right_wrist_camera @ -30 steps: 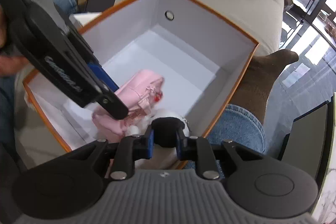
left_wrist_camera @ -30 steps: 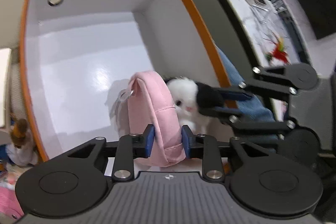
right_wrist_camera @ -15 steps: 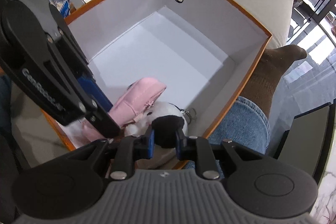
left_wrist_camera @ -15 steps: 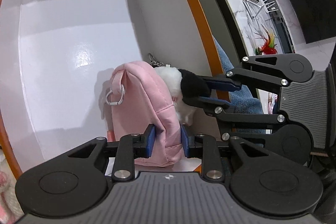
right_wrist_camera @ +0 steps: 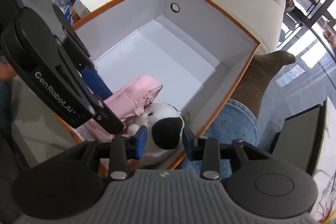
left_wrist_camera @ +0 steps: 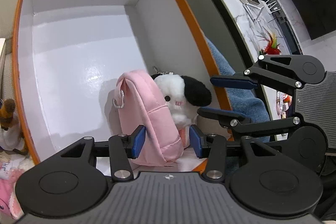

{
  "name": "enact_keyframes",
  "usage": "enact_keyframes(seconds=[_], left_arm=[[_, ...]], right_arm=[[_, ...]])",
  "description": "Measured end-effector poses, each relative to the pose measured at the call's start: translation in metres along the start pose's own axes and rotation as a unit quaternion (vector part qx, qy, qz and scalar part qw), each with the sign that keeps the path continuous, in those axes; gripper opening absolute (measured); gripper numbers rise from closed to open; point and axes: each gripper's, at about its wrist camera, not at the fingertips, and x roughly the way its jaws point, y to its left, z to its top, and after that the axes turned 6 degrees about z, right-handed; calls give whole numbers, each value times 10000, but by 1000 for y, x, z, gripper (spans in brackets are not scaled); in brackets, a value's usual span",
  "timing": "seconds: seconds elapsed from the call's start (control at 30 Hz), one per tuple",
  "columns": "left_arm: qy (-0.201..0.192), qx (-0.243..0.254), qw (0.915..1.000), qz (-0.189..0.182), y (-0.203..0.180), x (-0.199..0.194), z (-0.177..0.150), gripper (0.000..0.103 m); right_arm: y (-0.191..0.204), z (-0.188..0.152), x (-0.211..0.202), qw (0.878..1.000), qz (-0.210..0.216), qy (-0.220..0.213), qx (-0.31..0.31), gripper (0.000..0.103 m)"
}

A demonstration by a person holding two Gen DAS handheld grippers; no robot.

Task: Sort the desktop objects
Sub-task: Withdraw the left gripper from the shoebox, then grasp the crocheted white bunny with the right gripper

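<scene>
Orange-rimmed white cardboard box (left_wrist_camera: 88, 39) contains a pink fabric pouch (left_wrist_camera: 147, 119) and a black-eared white plush dog (left_wrist_camera: 180, 96), touching. Left gripper (left_wrist_camera: 167, 143) and right gripper (right_wrist_camera: 163, 141) have just been opening: fingers apart, pouch and plush released between them.

Both wrist cameras look steeply down, close in, sharing the orange-rimmed box (left_wrist_camera: 190, 14) (right_wrist_camera: 241, 81) from opposite sides.

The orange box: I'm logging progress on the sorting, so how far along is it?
Done: the pink pouch and the white plush toy sit together in a corner of the orange box. In hand: nothing is gripped. The left gripper and right gripper have just been opening, their fingers straddling both items without pressing. Left: a brown plush and pink things lie outside the box.
</scene>
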Motion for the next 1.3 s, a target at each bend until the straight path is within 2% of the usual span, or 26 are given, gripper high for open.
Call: enact_keyframes(seconds=[0.1,0.27,0.33,0.4,0.5,0.67,0.8,0.93,1.07,1.13,1.2,1.3], left_arm=[[-204,17,9998,60,-2,-14,-4,52],[-899,136,9957,174,-5,-64,-26,52],[-1202,163,9922,288,-1,-87,-38,52],[-1472,173,9875,529,5,-110,-54,52],[-1719,134,9793,1057,18,-136,-78,52],[-2053,-183,9642,1667,46,-162,-121,52],[-2329,-303,9529,1918,61,-173,-154,52],[-2411,-627,9497,1899,73,-175,-179,52],[-2418,-833,9488,1856,81,-168,-195,52],[-2443,-906,9463,1912,83,-167,-201,52],[-2442,-905,9452,1968,85,-164,-205,52],[-2355,-935,9470,1973,89,-159,-208,52]], right_arm=[[2,-1,-6,10000,-24,-32,38,40],[7,-1,-22,9992,55,-312,254,41],[11,1,-29,9978,194,-518,363,47],[19,3,-37,9952,294,-801,476,54],[40,11,-46,9908,274,-1254,434,58],[78,27,-51,9820,519,-1734,535,58],[107,38,-42,9776,866,-1759,770,56],[137,37,-23,9710,1260,-1592,1263,51],[162,27,1,9637,1310,-1430,1835,51],[170,22,16,9624,1280,-1296,2013,53],[171,18,32,9601,1253,-1114,2238,64],[168,16,53,9533,1250,-974,2572,66]])
